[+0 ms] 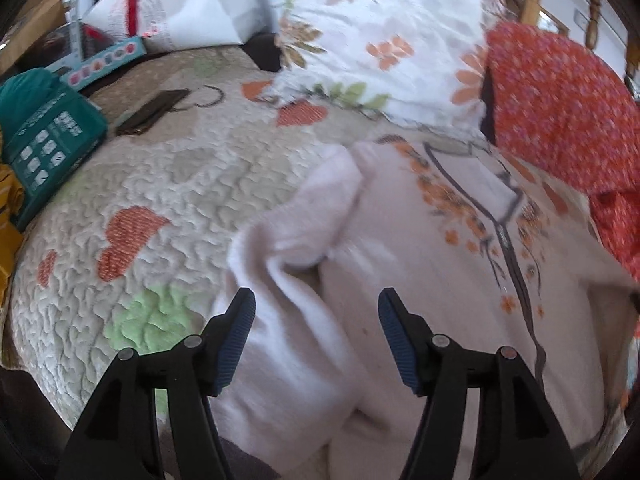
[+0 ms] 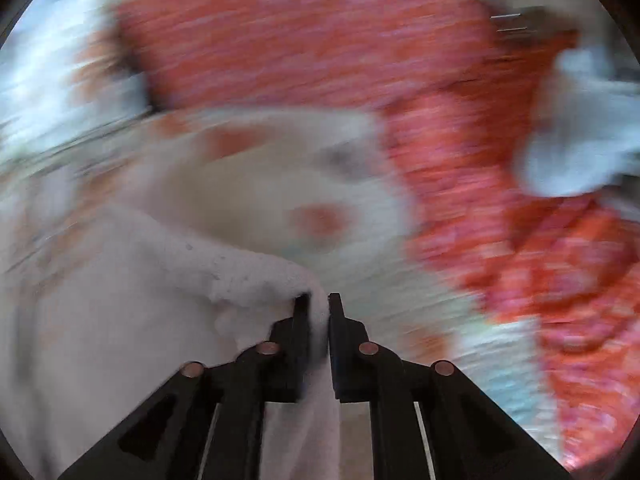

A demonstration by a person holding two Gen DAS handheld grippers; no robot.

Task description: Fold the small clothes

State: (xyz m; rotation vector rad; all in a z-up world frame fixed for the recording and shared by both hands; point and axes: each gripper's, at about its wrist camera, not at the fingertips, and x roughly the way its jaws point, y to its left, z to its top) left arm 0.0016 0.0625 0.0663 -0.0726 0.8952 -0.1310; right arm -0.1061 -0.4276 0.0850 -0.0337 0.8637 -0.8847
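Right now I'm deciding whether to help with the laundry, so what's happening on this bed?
A person with a gripper in each hand is folding a small white garment with an orange flower print, spread on the quilted bedspread. The right gripper is shut on a white edge of it, in a badly blurred view. The left gripper stands open above a folded-over sleeve, holding nothing. A red patterned cloth lies beside it.

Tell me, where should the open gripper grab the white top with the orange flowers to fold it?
Probably the folded-over sleeve of the white top. It humps up off the quilt, so the left gripper, jaws open, could come down from above and pinch that raised ridge. The right gripper already pinches another edge.
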